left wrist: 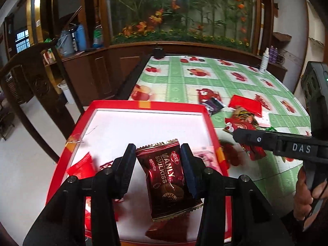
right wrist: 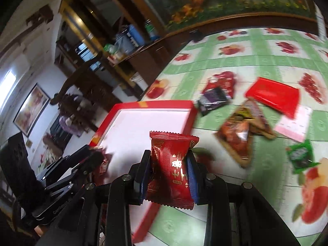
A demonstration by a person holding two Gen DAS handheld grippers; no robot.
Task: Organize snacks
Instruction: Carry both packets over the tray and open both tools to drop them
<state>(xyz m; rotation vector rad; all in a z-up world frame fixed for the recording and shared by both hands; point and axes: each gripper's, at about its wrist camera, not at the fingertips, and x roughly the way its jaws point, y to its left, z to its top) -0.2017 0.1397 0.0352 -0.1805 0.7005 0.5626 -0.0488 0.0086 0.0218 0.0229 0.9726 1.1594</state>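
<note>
My left gripper is shut on a dark red cookie packet, held above the white floor of a red-rimmed box. Small red wrapped snacks lie inside the box at its left side. In the right wrist view my right gripper is shut on a bright red snack packet with gold lettering, over the box's right rim. The right gripper also shows in the left wrist view, beside the box, held by a hand. The left gripper appears at the box's left edge.
Loose snacks lie on the green fruit-print tablecloth: a purple packet, a flat red packet, a triangular brown packet, a pink wrapper, a green packet. A white spray bottle stands far right. A wooden chair stands left.
</note>
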